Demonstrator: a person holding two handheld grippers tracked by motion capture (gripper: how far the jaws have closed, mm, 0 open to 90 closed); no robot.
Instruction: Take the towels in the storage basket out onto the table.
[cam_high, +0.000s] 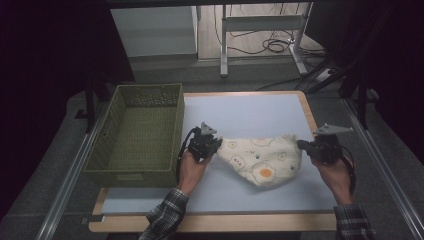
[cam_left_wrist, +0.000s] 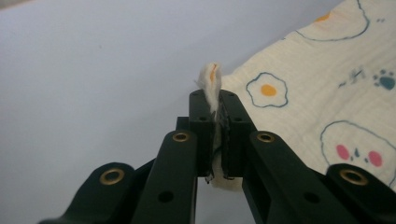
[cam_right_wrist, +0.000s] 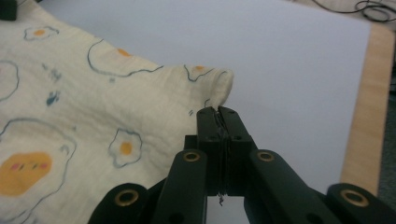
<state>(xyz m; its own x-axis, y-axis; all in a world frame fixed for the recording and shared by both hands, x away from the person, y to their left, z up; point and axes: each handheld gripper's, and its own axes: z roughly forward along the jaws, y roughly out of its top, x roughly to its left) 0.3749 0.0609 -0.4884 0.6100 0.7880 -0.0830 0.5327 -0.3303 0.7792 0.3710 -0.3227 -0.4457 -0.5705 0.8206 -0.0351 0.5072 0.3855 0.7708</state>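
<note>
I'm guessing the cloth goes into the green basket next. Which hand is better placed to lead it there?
Left, probably. The left gripper, shut on a corner of the cloth, sits right beside the green basket. The right gripper pinches the opposite corner, farther from it.

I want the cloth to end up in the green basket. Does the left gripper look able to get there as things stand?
Probably yes. The left gripper, shut on the cloth, sits right beside the basket; nothing stands between, though the right gripper holds the other corner.
</note>
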